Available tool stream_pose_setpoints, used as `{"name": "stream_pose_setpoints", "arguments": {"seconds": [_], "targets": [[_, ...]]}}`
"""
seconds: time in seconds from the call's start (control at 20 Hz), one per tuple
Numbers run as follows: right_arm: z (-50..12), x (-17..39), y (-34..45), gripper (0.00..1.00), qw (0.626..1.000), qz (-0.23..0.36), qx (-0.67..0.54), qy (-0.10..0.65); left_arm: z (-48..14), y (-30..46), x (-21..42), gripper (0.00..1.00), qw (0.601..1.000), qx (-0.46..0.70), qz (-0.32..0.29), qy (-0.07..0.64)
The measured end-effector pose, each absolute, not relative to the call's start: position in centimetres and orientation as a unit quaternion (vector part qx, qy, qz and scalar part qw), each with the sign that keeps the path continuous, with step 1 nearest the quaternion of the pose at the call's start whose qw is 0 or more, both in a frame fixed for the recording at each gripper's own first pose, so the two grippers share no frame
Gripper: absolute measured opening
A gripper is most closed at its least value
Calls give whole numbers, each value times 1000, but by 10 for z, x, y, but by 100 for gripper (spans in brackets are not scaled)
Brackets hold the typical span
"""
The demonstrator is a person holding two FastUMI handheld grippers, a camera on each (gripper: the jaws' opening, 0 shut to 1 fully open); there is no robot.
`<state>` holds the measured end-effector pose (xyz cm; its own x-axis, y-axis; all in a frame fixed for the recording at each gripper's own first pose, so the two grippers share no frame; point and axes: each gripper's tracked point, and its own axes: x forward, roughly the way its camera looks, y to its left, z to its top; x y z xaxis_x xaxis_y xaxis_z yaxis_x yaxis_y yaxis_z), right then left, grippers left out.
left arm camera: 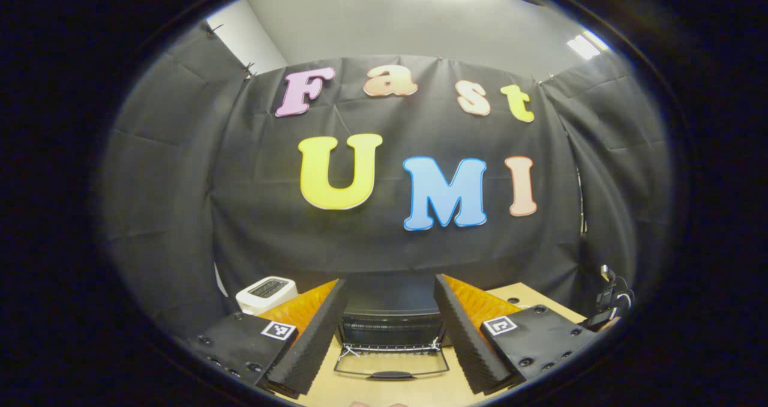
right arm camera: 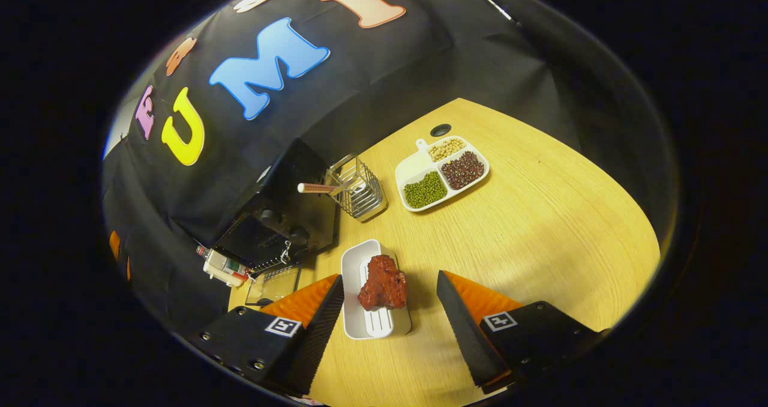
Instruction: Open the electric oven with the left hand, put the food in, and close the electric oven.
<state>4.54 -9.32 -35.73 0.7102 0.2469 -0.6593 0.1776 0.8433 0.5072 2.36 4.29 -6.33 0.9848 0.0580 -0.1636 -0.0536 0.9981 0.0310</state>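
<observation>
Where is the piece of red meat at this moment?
In the right gripper view, the red meat lies on a white tray on the table, between the open right gripper's fingers, right of the oven.

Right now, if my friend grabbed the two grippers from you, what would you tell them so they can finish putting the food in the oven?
Left gripper: open, empty, facing the electric oven on the table.
Right gripper: open, empty, its fingers either side of the white tray holding the food, not gripping yet.
Oven door: already folded down flat, so the opening is done.
Nearby, not part of the job: a bean dish, a wire holder, a white toaster.
Left to do: grip the tray, slide it into the oven, then close the door.
</observation>
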Motion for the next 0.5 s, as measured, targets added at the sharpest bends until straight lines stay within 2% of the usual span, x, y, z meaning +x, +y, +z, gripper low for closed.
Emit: {"name": "stream_pose_setpoints", "arguments": {"seconds": [0.05, 0.1, 0.15, 0.25, 0.3, 0.35, 0.4, 0.45, 0.5], "targets": [[-362, 50, -90, 91, 877, 25, 286, 385, -66, 47, 20, 100, 995, 10, 37, 89], [-370, 53, -85, 90, 873, 31, 290, 391, -69, 51, 16, 92, 995, 7, 45, 93], [-379, 56, -83, 81, 869, 28, 289, 400, -71, 54, 11, 100, 994, 6, 52, 98], [-385, 62, -80, 68, 866, 29, 298, 400, -76, 60, 3, 100, 992, 8, 60, 111], [-374, 62, -82, 45, 865, 29, 311, 392, -77, 64, 1, 100, 991, 10, 63, 115], [-370, 63, -82, 35, 862, 31, 322, 390, -77, 66, 0, 100, 991, 12, 65, 117], [-371, 65, -74, 29, 859, 41, 336, 383, -76, 67, -1, 100, 991, 14, 67, 116], [-366, 65, -77, 28, 854, 35, 346, 386, -75, 68, -2, 100, 991, 13, 67, 115], [-373, 66, -71, 15, 851, 36, 354, 386, -74, 70, -2, 100, 991, 11, 67, 114]]}}
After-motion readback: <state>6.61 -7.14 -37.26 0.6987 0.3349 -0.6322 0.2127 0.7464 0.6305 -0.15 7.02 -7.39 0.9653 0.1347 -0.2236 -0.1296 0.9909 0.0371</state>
